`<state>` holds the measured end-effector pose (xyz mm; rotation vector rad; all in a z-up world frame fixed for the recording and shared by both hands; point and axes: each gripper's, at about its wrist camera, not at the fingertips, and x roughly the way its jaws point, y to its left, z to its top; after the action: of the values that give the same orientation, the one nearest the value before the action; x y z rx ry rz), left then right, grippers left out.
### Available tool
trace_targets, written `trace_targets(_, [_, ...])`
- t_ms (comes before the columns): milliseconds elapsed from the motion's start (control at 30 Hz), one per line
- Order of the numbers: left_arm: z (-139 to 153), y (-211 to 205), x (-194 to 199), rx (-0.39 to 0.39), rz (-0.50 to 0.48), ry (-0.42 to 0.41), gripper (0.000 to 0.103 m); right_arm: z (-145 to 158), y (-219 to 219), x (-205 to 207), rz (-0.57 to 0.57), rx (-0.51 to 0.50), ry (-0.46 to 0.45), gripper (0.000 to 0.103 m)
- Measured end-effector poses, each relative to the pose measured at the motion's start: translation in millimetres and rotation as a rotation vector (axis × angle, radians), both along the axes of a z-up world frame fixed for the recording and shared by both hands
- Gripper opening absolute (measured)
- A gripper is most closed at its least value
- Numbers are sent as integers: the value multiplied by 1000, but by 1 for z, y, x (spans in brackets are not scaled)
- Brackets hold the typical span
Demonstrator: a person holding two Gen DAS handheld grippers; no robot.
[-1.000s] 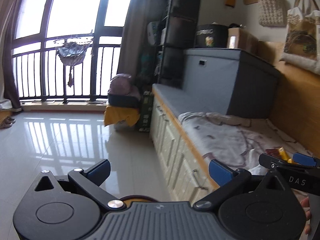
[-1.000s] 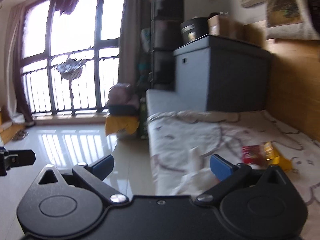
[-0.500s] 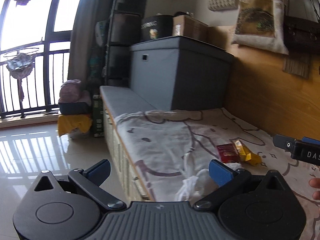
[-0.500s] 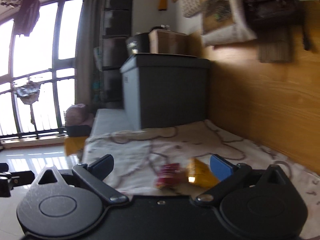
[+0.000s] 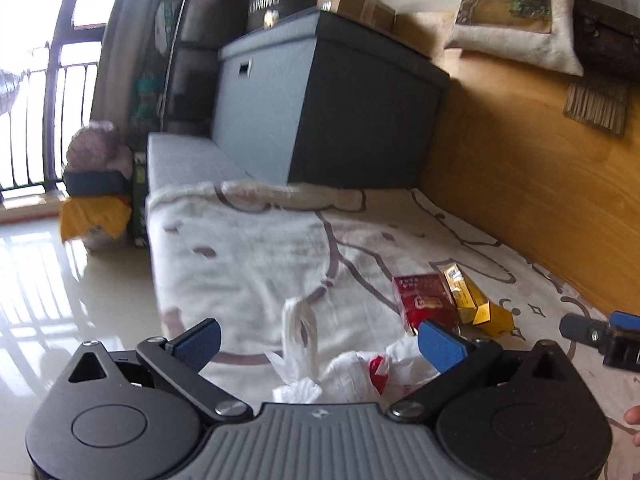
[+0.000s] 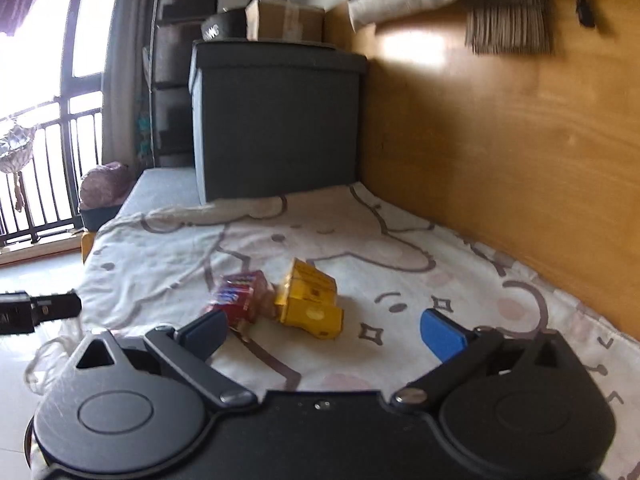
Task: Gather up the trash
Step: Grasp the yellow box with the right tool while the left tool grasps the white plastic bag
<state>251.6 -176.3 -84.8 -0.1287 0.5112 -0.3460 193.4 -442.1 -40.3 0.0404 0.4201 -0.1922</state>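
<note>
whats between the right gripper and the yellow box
Only bare printed blanket lies between the open right gripper and the yellow box, as the right wrist view shows.

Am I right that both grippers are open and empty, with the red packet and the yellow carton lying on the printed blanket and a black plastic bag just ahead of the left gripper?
Nearly: the plastic bag is white, not black, as the left wrist view shows. The left gripper and right gripper are both open and empty, and the red packet and yellow carton lie on the printed blanket.

Daylight pours through the barred window onto glossy floor; grey storage box meets wood-panelled wall.
</note>
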Motion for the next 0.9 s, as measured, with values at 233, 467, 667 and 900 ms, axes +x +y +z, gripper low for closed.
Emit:
trace_targets(233, [-34,-3,11,28,-126,7,103,-9,-24,50,29,91,91,103])
trace_targets(467, [-43,1,7,-107,-392,68,103,-21,-25,113,0,167,186,97])
trace_targets(667, [-38,2,-6,-214,-539,109,103,-34,-17,153,-45,157,247,90])
trace_targets(900, [-30,-7,-21,-202,-591,99,102,-44,-21,174,-84,165,314,72])
